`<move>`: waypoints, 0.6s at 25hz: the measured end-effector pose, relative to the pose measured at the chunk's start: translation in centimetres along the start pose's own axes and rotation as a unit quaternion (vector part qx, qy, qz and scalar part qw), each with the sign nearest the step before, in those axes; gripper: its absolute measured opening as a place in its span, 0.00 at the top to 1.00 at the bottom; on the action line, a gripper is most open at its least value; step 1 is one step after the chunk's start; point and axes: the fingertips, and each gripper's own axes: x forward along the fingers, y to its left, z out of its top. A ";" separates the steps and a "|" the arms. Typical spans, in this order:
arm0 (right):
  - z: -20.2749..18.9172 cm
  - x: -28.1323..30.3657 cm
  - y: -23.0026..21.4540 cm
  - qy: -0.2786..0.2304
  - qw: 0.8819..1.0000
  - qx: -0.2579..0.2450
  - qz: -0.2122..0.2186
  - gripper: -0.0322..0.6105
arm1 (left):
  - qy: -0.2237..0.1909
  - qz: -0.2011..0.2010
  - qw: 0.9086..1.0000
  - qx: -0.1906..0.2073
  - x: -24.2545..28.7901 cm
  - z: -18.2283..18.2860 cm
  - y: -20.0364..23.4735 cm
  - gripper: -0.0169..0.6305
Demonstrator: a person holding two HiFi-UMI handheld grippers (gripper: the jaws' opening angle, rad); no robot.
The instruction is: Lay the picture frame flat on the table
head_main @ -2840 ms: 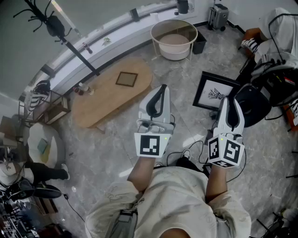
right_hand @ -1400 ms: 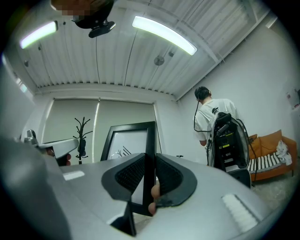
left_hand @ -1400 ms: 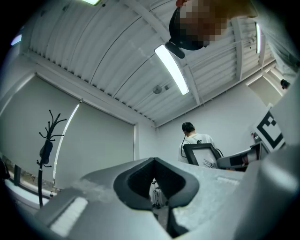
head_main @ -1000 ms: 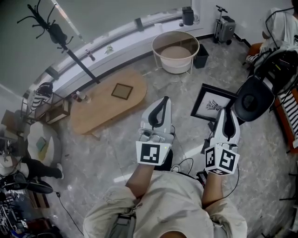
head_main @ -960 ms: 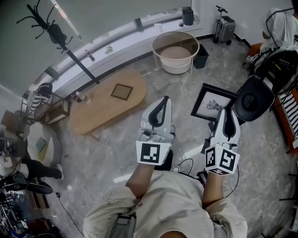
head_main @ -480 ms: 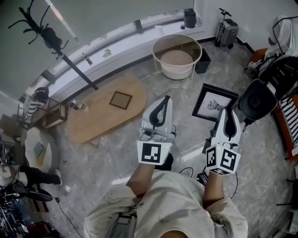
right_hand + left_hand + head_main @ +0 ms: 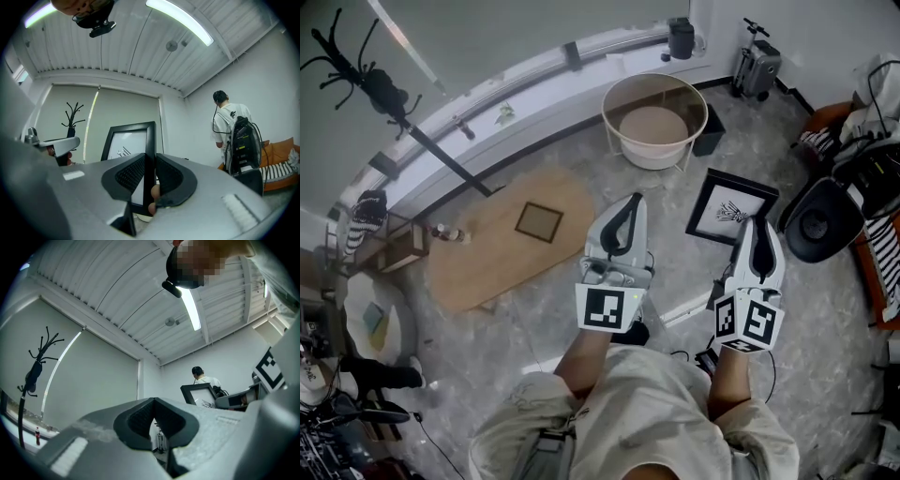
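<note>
L gripper (image 7: pixel 626 201) closed; R gripper (image 7: pixel 759 228) clamped

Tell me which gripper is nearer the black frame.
Right. The right gripper clamps the black frame by its edge; the left gripper sits apart, to its left.

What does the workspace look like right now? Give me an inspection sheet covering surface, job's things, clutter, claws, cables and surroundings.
Surface: oval wooden table, apart from both claws.
Job's things: picture frame off the table, clamped by its edge.
Clutter: small square frame lying flat on the table.
Grippers: right claw shut on the picture frame; left claw shut, empty.
Cables: black cable on the floor by the feet.
Surroundings: round basket, coat rack, black chair, person in white facing away.
</note>
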 end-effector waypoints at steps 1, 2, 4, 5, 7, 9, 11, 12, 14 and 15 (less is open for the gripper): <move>-0.1 0.9 0.3 0.001 1.000 -0.001 -0.001 0.84 | 0.001 -0.001 1.000 -0.001 0.7 -0.2 0.6 0.97; -0.2 1.8 0.5 0.002 1.000 -0.001 -0.002 0.83 | 0.002 -0.003 1.000 -0.002 1.4 -0.5 1.3 0.97; -0.5 3.3 1.1 0.004 1.000 -0.003 -0.005 0.84 | 0.005 -0.005 1.000 -0.005 2.5 -1.2 2.5 0.97; -0.6 4.0 1.4 0.004 1.000 -0.005 -0.007 0.84 | 0.005 -0.006 1.000 -0.007 3.1 -1.5 3.0 0.97; -0.7 5.2 1.7 0.004 1.000 -0.007 -0.012 0.83 | 0.005 -0.010 1.000 -0.012 4.2 -2.0 4.0 0.97; -0.7 6.3 1.9 0.004 1.000 -0.008 -0.016 0.84 | 0.005 -0.014 1.000 -0.015 5.3 -2.3 4.7 0.97; -0.6 7.5 2.0 0.004 1.000 -0.010 -0.020 0.83 | 0.002 -0.017 1.000 -0.017 6.3 -2.5 5.3 0.97; -0.6 7.9 2.1 0.004 1.000 -0.011 -0.021 0.84 | 0.001 -0.018 1.000 -0.018 6.8 -2.6 5.6 0.97; -0.6 8.8 2.3 0.003 1.000 -0.014 -0.024 0.83 | 0.001 -0.022 1.000 -0.020 7.6 -2.8 6.2 0.97; -0.5 9.1 2.5 0.002 1.000 -0.015 -0.025 0.84 | 0.000 -0.024 0.999 -0.022 7.9 -2.9 6.5 0.97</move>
